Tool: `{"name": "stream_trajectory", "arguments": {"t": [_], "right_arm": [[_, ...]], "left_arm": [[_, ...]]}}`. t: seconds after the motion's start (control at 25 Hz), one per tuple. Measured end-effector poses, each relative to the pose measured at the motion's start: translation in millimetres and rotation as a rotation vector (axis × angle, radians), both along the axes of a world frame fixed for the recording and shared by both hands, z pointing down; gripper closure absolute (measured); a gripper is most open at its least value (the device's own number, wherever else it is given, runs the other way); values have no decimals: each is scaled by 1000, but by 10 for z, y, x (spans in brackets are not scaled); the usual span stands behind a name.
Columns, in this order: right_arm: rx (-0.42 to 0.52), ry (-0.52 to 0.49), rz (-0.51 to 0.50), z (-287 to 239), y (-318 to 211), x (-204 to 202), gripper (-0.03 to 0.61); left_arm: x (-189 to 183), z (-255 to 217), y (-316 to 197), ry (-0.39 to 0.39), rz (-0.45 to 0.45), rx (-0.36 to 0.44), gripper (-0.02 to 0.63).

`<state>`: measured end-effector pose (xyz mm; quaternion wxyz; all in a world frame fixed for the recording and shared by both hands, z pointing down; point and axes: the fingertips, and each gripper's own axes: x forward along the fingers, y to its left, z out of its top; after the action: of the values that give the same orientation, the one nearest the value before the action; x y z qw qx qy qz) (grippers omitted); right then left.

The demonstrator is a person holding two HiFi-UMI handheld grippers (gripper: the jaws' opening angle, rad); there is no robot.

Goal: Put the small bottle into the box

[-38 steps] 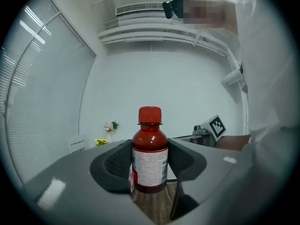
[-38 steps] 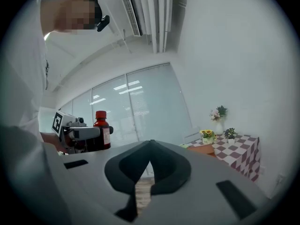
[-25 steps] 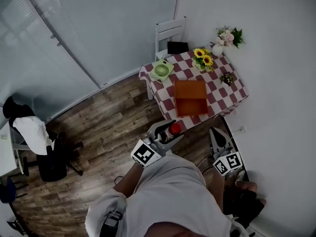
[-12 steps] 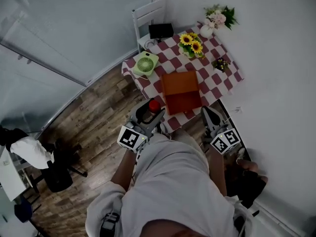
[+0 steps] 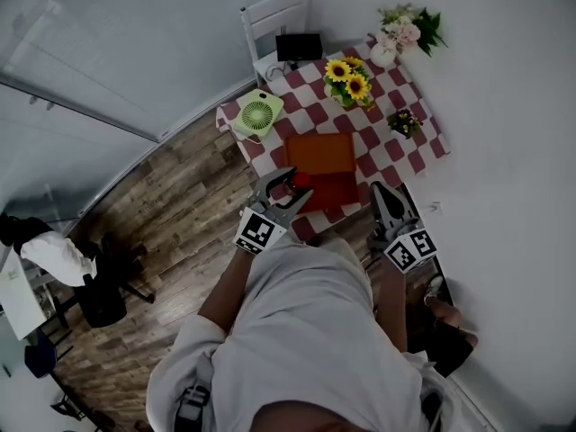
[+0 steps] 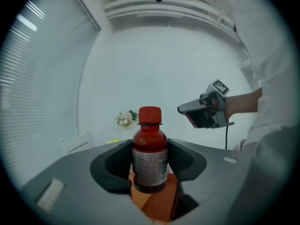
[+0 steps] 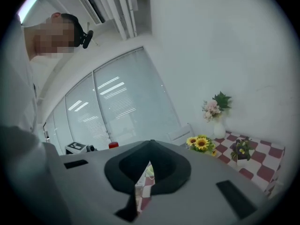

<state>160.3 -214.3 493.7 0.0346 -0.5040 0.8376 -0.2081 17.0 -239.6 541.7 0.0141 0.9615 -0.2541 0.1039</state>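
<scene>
**A:** Status of small bottle (image 6: 149, 149)?

**B:** Upright, clamped at its label between the left gripper's (image 5: 286, 187) partly spread jaws, over the near edge of the orange box (image 5: 320, 154) on the checkered table (image 5: 396, 156).

**A:** Right gripper (image 5: 385, 201)?

**B:** Jaws together, empty, just off the table's near edge.

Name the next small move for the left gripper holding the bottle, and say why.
Probably ease the left gripper a little farther over the orange box and lower it. The small bottle sits upright, clamped between its fingers, but hangs only above the box's near left corner, not yet inside.
</scene>
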Motion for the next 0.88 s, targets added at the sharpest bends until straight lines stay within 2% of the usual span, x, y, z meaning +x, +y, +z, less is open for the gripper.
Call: {"name": "stream_trajectory", "arguments": {"t": [0.24, 0.4, 0.64, 0.88], "right_arm": [[1, -56, 94, 55, 112, 484, 577], [4, -85, 177, 118, 347, 745, 577], [-3, -113, 293, 215, 707, 1126, 577], [-8, -142, 408, 297, 1027, 1427, 577]], "left_arm": [[618, 1046, 85, -336, 214, -135, 394], [834, 1726, 286, -524, 331, -219, 396], [962, 2417, 452, -737, 414, -348, 396], [959, 2918, 474, -915, 442, -450, 396]]}}
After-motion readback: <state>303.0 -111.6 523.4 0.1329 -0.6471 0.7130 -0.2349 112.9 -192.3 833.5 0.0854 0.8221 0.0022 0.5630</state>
